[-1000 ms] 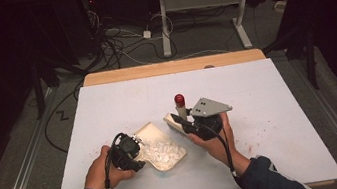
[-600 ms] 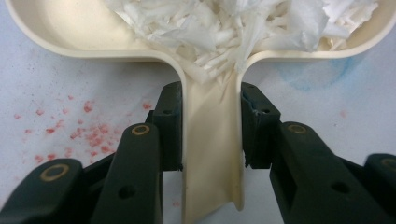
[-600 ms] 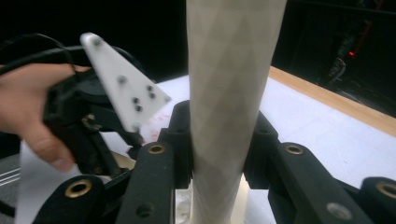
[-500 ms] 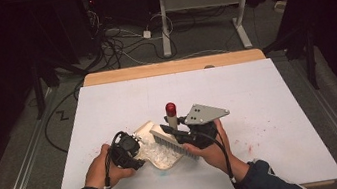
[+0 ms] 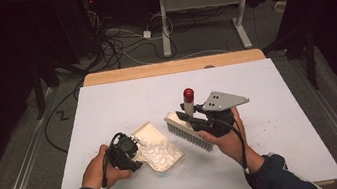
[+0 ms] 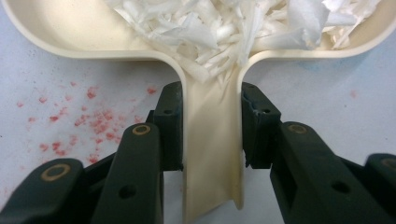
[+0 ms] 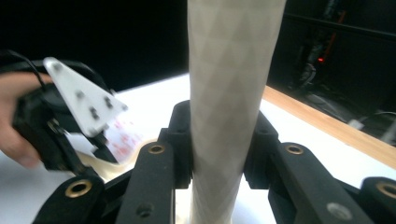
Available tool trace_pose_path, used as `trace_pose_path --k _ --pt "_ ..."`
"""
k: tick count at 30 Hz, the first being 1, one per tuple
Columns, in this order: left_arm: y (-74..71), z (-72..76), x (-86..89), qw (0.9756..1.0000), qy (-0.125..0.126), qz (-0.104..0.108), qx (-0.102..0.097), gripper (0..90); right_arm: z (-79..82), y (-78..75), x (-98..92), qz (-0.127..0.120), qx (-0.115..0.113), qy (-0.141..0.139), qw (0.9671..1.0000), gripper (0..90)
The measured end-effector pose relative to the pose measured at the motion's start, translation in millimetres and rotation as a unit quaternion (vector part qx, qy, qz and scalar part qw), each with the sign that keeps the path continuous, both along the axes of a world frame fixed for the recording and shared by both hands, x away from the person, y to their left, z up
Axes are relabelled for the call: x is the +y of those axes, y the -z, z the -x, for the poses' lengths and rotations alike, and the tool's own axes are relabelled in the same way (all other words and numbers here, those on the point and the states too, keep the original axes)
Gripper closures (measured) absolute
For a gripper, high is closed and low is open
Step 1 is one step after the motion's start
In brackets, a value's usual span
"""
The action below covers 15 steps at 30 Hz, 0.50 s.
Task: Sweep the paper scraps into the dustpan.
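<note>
Pinching the cream handle of the dustpan (image 6: 212, 154) between its two black pads, left gripper (image 6: 211, 126) clamped on both sides of the handle, just behind the pan's scoop. Heaped in the scoop ahead of the jaws, white paper shreds (image 6: 233, 28), some spilling down into the handle's neck. Scattered beside the left jaw on the white table (image 6: 60, 84), small red specks (image 6: 88, 121).

Seen from the high view, left gripper (image 5: 123, 151) low at the near end of the dustpan (image 5: 156, 144), pan resting flat on the table (image 5: 122, 101), shreds (image 5: 157, 151) piled toward its far right edge.

Gripping the pale brush handle (image 7: 229, 93) squarely between its pads, right gripper (image 7: 223, 154) closed on it, handle running upright between the jaws. From the high view, right gripper (image 5: 195, 120) lifted just right of the dustpan, brush (image 5: 187, 131) tilted, bristles hanging beneath the jaws near the pan's right rim, red cap (image 5: 188, 93) above them.
</note>
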<state>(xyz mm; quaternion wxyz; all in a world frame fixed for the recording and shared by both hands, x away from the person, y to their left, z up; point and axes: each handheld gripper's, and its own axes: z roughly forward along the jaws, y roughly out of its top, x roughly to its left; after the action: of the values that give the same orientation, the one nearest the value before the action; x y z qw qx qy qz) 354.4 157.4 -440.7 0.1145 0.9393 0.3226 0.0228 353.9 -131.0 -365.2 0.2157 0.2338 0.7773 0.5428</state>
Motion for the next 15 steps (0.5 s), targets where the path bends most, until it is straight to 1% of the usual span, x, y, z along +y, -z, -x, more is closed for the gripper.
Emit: trace_pose_path --k 2,5,7,10,13,15 --pt "-0.9 0.2 0.2 1.0000 0.001 -0.003 0.004 63.2 -2.1 4.7 -2.7 0.020 -0.001 0.012 0.9997 70.4" --pt "-6.0 2.4 2.7 0.9999 0.009 -0.007 0.009 63.1 -5.9 13.6 -3.4 0.035 0.011 0.016 0.9992 70.4" --pt "-10.2 4.3 6.6 0.9999 0.010 -0.004 0.009 63.1 -6.3 18.1 -1.5 0.043 0.010 0.020 0.9988 70.4" --pt "-13.3 7.0 11.7 0.9999 0.013 -0.004 0.011 63.0 -6.4 21.8 0.7 0.041 0.008 0.025 0.9988 70.4" --pt "-12.2 8.6 12.9 0.9998 0.015 -0.007 0.013 63.1 -6.6 20.8 0.9 0.043 -0.008 0.039 0.9983 70.4" --pt "-10.7 9.3 11.9 0.9997 0.017 -0.012 0.013 63.1 -9.4 19.5 -1.3 0.037 -0.015 0.046 0.9981 70.4"
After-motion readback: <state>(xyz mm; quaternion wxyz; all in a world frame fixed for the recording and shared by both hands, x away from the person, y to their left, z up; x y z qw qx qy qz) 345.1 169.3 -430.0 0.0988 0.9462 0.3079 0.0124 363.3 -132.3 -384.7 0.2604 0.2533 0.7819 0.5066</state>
